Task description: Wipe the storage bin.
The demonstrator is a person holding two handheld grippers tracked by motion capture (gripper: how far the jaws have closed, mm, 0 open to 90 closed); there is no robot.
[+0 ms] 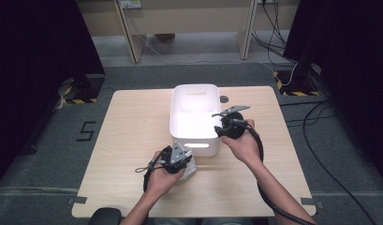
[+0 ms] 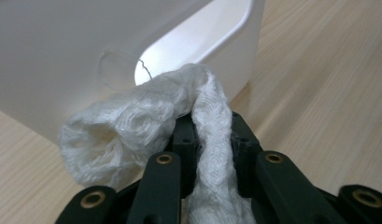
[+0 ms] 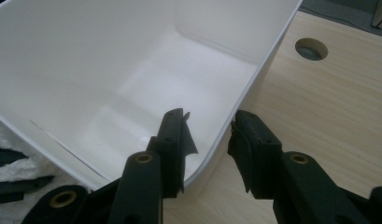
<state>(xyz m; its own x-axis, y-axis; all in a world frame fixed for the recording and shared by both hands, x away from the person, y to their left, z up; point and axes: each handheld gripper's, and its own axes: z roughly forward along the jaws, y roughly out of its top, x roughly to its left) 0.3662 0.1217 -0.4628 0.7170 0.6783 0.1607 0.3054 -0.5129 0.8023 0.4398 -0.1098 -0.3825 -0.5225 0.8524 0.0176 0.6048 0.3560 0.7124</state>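
A white plastic bin (image 1: pixel 194 133) stands in the middle of the wooden table (image 1: pixel 133 136). My left gripper (image 1: pixel 183 158) sits just in front of the bin's near wall (image 2: pixel 62 42), by its handle slot. Its jaws (image 2: pixel 212 122) are shut on a crumpled white cloth (image 2: pixel 128 130), which bulges out to the left; the cloth (image 1: pixel 191 168) rests low at the table. My right gripper (image 1: pixel 221 129) is at the bin's right wall near the front corner. One jaw is inside the bin (image 3: pixel 86 70) and one outside, and the gripper (image 3: pixel 207 116) is closed on the rim.
A round cable hole (image 1: pixel 224 99) lies in the table behind the bin, also visible in the right gripper view as the hole (image 3: pixel 311 48). Bare tabletop spreads left and right of the bin. Beyond the table are desk legs, floor cables and dark curtains.
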